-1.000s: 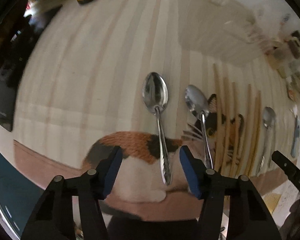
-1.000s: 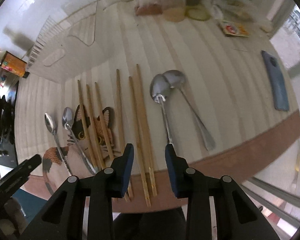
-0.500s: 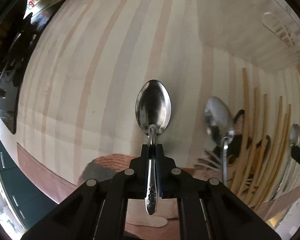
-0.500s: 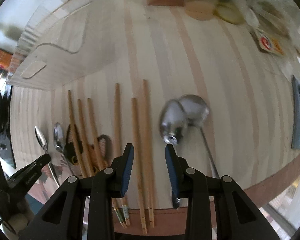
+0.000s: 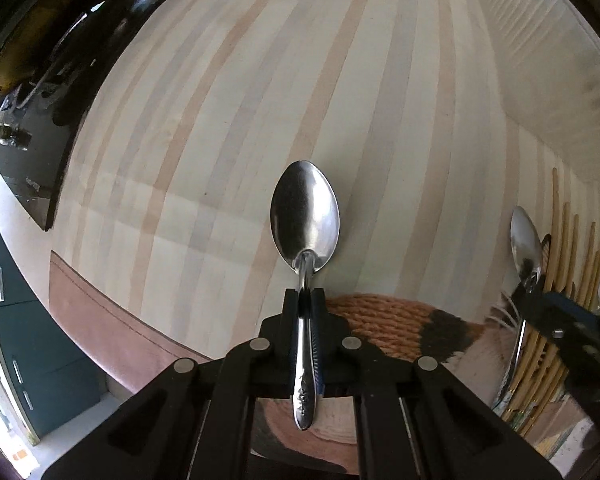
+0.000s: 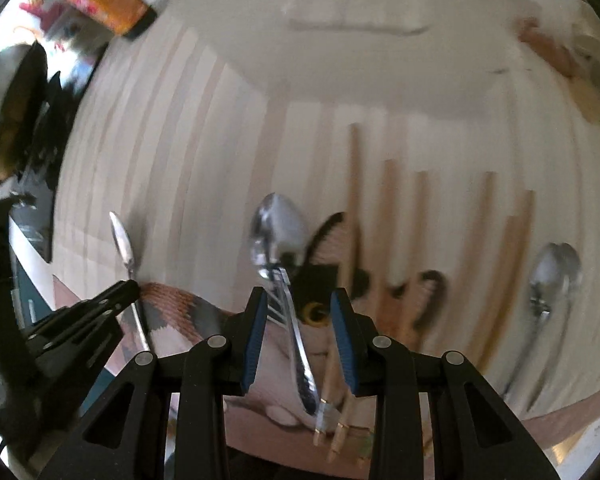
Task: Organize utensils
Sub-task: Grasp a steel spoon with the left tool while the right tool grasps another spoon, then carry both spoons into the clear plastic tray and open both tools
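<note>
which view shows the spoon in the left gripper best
The left wrist view. The spoon sits sharp and centred, bowl forward, its handle pinched in the shut jaws of the left gripper. The right wrist view is motion-blurred and shows that spoon only small and edge-on at the left, beyond the open right gripper.

Home kitchen: black stovetop (image 5: 32, 128), striped cat tablecloth (image 5: 340, 92).

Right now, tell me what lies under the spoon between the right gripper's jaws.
Under the shiny metal spoon lies a striped cloth mat printed with a calico cat. Wooden chopsticks lie beside it. The spoon's handle covers part of the cat's face.
</note>
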Tool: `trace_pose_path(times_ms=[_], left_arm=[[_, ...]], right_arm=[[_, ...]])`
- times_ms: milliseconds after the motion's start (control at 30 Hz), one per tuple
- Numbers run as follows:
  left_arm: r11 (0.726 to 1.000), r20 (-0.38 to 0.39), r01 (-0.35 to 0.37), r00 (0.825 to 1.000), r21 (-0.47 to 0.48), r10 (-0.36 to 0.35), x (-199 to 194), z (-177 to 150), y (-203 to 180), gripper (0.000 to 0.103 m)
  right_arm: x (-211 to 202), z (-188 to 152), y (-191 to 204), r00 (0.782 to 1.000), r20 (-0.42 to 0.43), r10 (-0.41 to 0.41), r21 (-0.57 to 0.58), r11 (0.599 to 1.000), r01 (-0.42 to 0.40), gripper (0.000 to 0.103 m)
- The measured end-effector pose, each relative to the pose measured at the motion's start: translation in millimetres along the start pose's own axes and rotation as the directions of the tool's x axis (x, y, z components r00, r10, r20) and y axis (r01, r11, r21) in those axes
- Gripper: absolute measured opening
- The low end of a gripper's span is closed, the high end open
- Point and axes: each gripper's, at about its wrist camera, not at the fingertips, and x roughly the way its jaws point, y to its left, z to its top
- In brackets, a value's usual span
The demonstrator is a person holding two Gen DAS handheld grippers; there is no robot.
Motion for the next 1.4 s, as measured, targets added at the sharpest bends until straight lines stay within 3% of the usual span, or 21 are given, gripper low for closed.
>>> trace_pose_path(times_ms=[133,167,267,333,433,767,900,1167,1233,1400], left_arm=[[1.0,0.011,0.024,1.0,0.005,-0.024,0.9,3.7,25.2,0.004],[1.0,0.013,0.028,1.0,0.005,-0.028,6.8,3.8,14.7,0.004],[0.999,0.013,0.046,0.999,0.007,-0.046,11.7,1.2,30.9,0.005],[0.998,0.011,0.055,0.998,0.014,-0.055,13.6,5.0,39.8,0.005],[0.998,0.008,0.069,0.998,0.016,-0.069,15.1,12.3,44.2,0.005],[0.996,0.006,0.083,0.997,0.025,-0.083,21.4,22.0,38.2,0.005],[0.996,0.007,0.09,0.996,0.021,-0.09,23.4,23.9,39.5,0.005],[0.995,0.008,0.102,0.995,0.016,-0.102,25.0,26.5,48.7,0.005],[0.995,0.007,0.1,0.995,0.014,-0.1,25.1,26.6,49.4,0.005],[0.997,0.028,0.066,0.997,0.04,-0.067,19.1,23.4,46.2,0.004]], right_arm=[[16.6,-1.7,21.6,0.999,-0.018,-0.043,-0.038,0.998,0.043,0.035],[22.1,-3.9,26.0,0.998,-0.019,-0.056,-0.047,0.997,0.055,0.035],[30.8,-3.4,47.0,0.992,-0.004,-0.128,-0.08,0.989,0.127,0.032],[35.2,-2.7,58.0,0.985,0.004,-0.172,-0.084,0.982,0.171,0.015],[39.4,-2.1,64.4,0.979,0.012,-0.205,-0.053,0.977,0.206,0.007],[38.2,-5.8,38.0,0.993,-0.077,-0.089,0.038,0.995,0.092,0.007],[33.4,-6.8,17.9,0.992,-0.1,-0.072,0.052,0.996,0.077,0.013],[35.3,-9.1,33.2,0.981,-0.088,-0.175,0.004,0.984,0.176,0.012],[36.3,-11.6,38.5,0.974,-0.069,-0.216,-0.009,0.976,0.216,0.007],[35.0,-18.9,43.4,0.974,-0.037,-0.224,-0.004,0.975,0.224,0.007]])
